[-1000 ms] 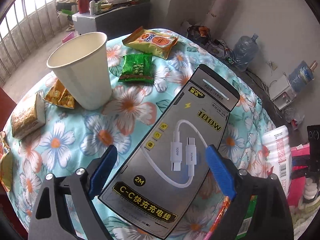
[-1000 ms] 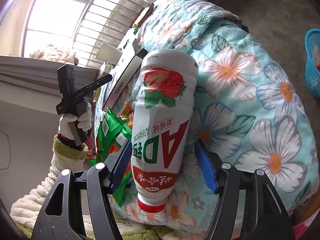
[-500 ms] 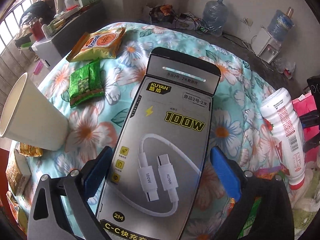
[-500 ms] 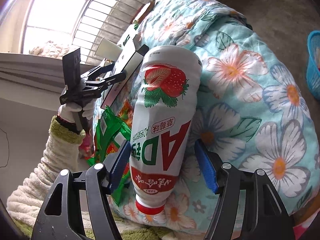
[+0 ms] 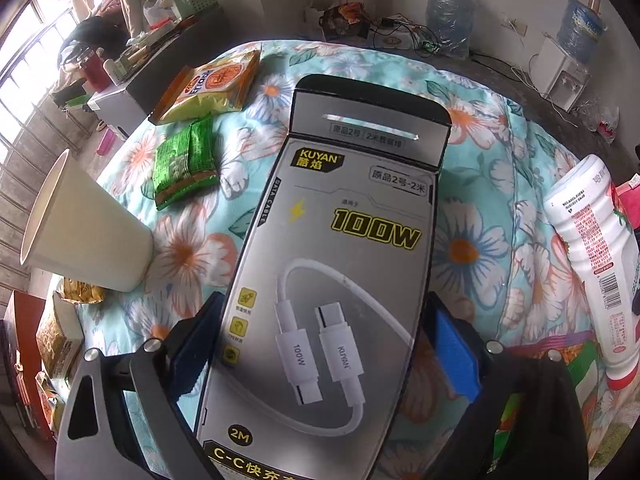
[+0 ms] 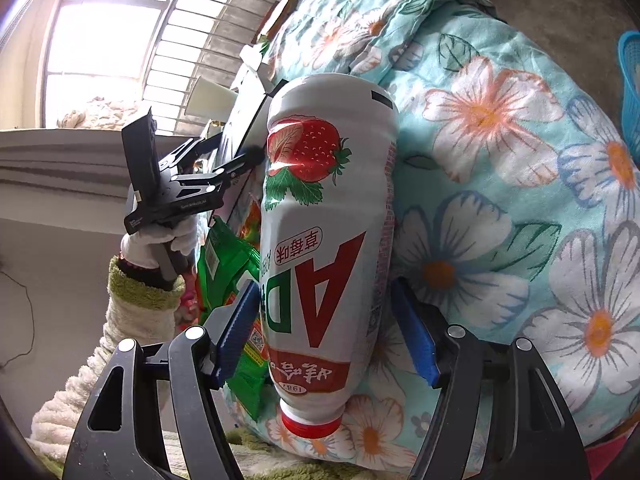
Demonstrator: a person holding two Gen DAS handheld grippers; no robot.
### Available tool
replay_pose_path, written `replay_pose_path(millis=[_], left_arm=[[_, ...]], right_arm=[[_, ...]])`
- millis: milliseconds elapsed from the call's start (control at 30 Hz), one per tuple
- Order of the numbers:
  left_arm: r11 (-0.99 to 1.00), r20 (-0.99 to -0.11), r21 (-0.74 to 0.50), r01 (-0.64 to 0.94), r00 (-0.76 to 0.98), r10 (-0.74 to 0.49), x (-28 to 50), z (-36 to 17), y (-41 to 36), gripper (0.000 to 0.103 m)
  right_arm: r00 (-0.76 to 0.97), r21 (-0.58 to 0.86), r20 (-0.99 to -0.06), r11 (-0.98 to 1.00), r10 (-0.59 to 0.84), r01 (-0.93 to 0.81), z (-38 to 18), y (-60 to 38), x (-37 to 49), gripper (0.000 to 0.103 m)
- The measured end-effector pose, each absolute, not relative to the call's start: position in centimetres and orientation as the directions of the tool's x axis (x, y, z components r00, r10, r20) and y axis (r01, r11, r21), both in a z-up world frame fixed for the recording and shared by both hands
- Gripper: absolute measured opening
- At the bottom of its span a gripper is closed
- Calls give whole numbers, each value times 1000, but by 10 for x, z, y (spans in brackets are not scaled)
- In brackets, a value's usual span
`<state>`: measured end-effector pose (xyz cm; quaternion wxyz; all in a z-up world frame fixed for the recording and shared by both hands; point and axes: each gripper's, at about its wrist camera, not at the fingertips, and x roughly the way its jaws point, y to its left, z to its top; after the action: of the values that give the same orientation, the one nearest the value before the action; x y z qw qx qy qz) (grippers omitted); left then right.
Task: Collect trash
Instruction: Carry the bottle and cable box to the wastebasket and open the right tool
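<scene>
Cable box (image 5: 336,280) lies btwn the spread left tongs (image 5: 324,344), pads not pressing. Only right view shows bottle (image 6: 324,240), cap nearest, btwn spread right tongs (image 6: 324,332), unpinched. Beyond left tongs, left: paper cup (image 5: 84,232), inside hidden.

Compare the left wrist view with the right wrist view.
Left wrist only: a yellow snack bag, a small green packet and two water jugs by the wall.
Right wrist only: a blue basket, the gloved hand on the left gripper.
Both: cable box, strawberry drink bottle, paper cup, floral cloth.
</scene>
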<state>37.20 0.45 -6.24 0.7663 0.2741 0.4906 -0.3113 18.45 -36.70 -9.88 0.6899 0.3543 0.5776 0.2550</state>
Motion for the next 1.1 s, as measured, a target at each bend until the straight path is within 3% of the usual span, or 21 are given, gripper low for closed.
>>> replay_pose_path(millis=[467, 1100], left_arm=[[740, -856, 245, 626, 498, -138, 360, -29, 12, 92], [753, -787, 332, 568, 607, -111, 321, 15, 18, 92]], right_arm=[[240, 762, -642, 641, 729, 90, -102, -357, 190, 61], [312, 796, -595, 595, 740, 108, -95, -383, 178, 58]])
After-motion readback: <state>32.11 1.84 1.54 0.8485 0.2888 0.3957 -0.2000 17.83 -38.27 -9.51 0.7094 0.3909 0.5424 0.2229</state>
